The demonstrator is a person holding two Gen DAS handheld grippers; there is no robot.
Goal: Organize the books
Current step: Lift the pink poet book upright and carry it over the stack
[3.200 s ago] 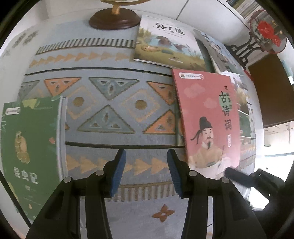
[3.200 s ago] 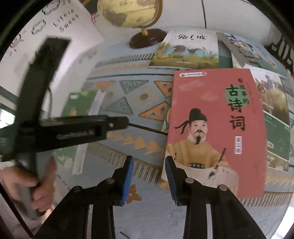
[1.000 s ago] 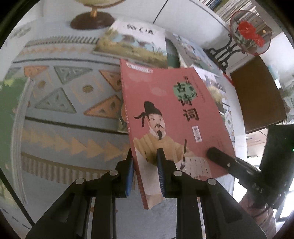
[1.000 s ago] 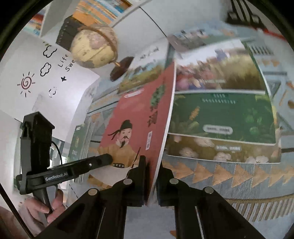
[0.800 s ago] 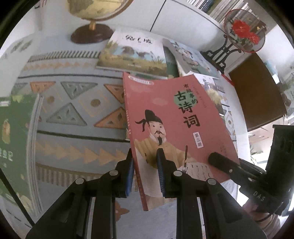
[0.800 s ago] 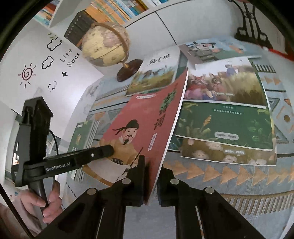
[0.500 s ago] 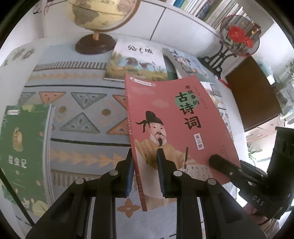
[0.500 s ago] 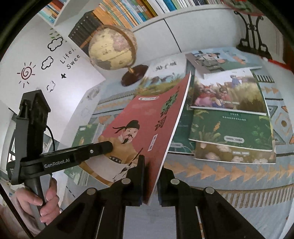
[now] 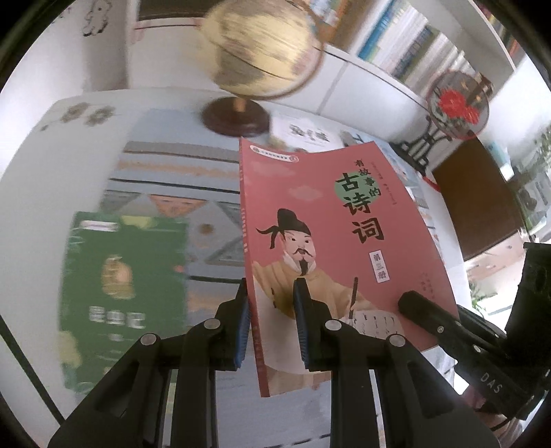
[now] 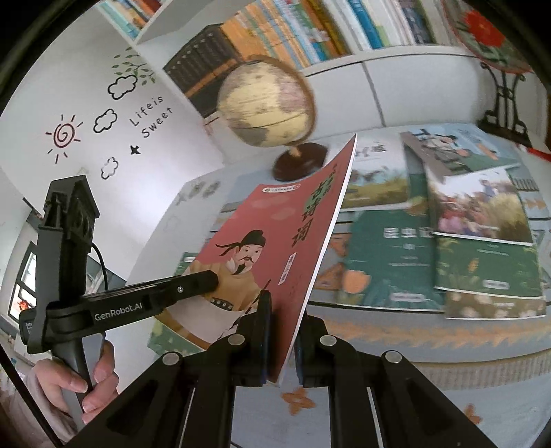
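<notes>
- Gripping the pink book [image 9: 344,241] along its lower edge, both tongs are clenched on it: the left tongs [image 9: 270,322] near the spine corner, the right tongs [image 10: 282,339] near the opposite corner.
- Held this way, the book hangs lifted off the worktop [image 9: 31,213], tilted, its thin glossy cover bowing slightly between the two grips.
- In the left wrist view the cover faces the camera in full, with a robed figure and large characters; the right tongs reach in from the lower right of the frame, one black finger lying on the cover.
- In the right wrist view the same book is seen nearly edge-on, its white page edge running from centre bottom up toward the upper middle.
- Only the right wrist view shows the person's hand [image 10: 86,379] wrapped around the left tool's black handle at the lower left, and a spread of overlapping picture books [image 10: 482,241] lying flat at right.
- Only the left wrist view shows a green book [image 9: 120,293] lying flat at left, blurred.
- A patterned cloth [image 10: 413,331] with triangles covers the worktop.
- A round globe [image 10: 267,107] on a dark wooden base stands behind, with filled bookshelves [image 10: 310,31] along the top of the right wrist view.
</notes>
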